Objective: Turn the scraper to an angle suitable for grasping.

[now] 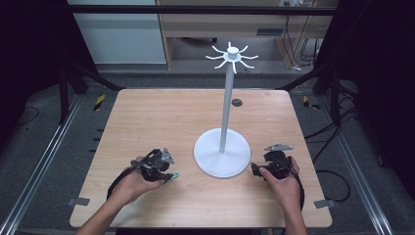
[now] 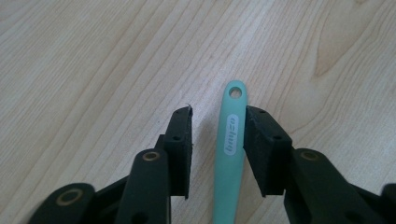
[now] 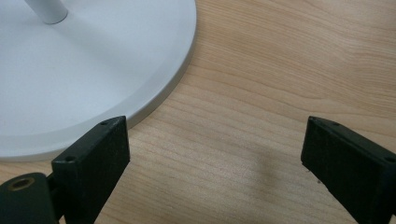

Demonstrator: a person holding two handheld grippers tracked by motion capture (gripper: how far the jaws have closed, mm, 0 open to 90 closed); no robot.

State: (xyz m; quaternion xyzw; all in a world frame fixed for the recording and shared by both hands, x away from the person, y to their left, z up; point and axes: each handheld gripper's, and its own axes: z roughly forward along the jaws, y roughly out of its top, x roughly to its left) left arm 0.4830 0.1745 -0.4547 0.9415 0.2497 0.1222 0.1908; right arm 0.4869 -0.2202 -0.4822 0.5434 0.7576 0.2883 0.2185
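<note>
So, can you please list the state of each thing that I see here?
Left tongs: open, straddling the handle, a gap at one pad.
Right tongs: open wide, nothing between them.
Mint-green handle: lying flat on the table, hole end forward.
White stand: upright, hooks bare.
</note>
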